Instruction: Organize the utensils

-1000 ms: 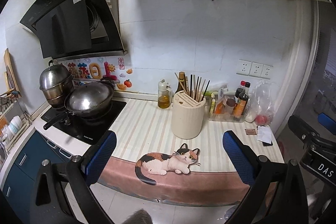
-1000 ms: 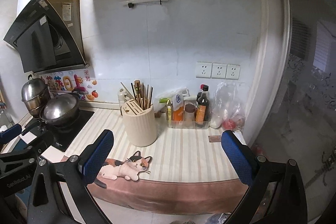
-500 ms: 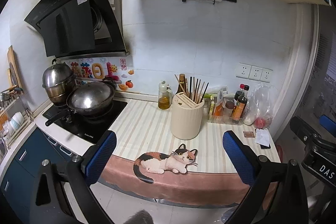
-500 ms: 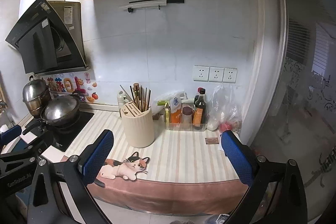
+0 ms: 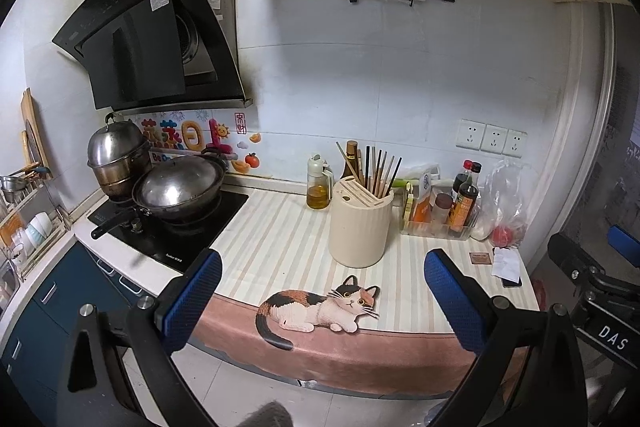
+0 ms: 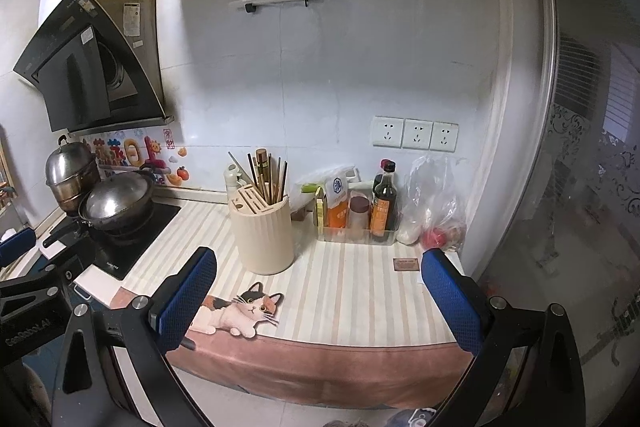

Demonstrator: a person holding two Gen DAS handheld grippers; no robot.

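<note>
White tiled wall point(image 5: 400, 75) backs a striped counter point(image 5: 280, 247) whose front edge carries a cat picture point(image 5: 320, 307). Taking the cream utensil holder point(image 5: 360, 227) on that counter as landmark: a black range hood point(image 5: 152, 39) hangs high to its left, and below the hood a wok point(image 5: 180, 187) and a steel pot point(image 5: 116, 155) sit on the cooktop point(image 5: 168, 227). Just left of the holder stands an oil bottle point(image 5: 318, 183); just right, a clear tray of sauce bottles point(image 5: 440, 215). Chopsticks point(image 5: 380, 171) stand upright inside the holder. Well in front of it, off the counter, the left gripper point(image 5: 322, 303) and right gripper point(image 6: 316, 299) hover with jaws spread wide, holding nothing.
</note>
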